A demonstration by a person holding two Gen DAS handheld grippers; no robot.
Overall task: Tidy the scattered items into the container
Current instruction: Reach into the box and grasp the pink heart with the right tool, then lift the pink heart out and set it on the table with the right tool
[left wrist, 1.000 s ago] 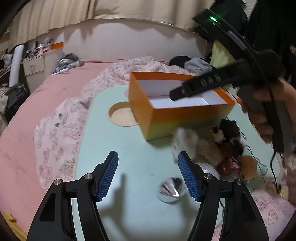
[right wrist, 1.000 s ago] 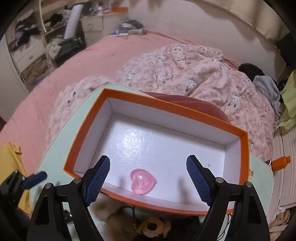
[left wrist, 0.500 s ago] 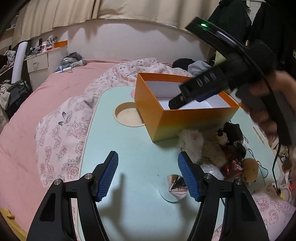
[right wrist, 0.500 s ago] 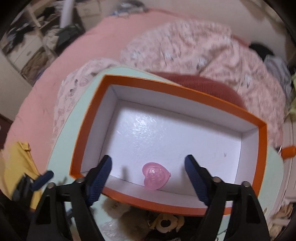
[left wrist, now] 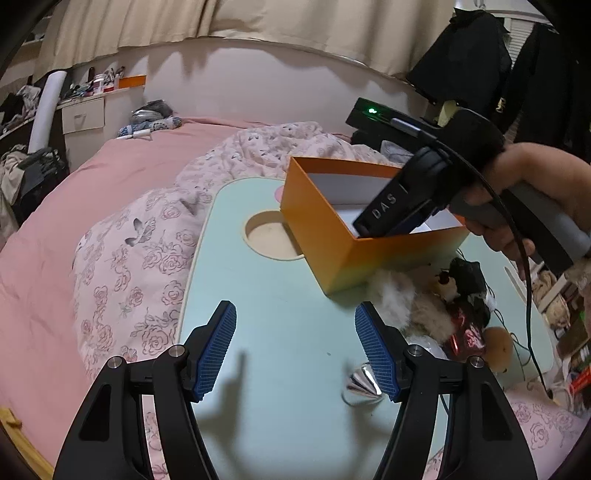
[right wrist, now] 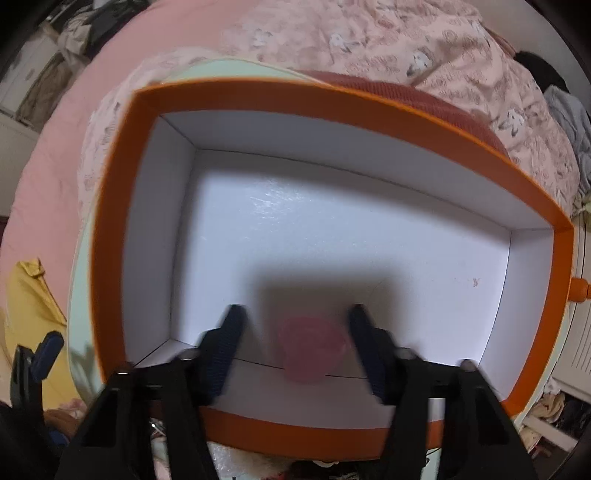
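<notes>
A lived-in bedroom at home: a pink bed (left wrist: 122,166) under a rose-print quilt (left wrist: 140,258), cream curtains (left wrist: 229,22) above, a cluttered white bedside cabinet (left wrist: 83,118), and dark clothes hanging (left wrist: 469,59) on the far side.

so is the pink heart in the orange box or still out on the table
In the box: the pink heart lies on the white floor inside the orange box, by the near wall.

Your left wrist camera sits low over the bench (left wrist: 280,369), looking obliquely down and across it toward the orange box (left wrist: 332,236) and the bed (left wrist: 122,166) beyond. Your right wrist camera looks almost straight down, close into the same box (right wrist: 110,221). Both views share that box and the bench's edge.
</notes>
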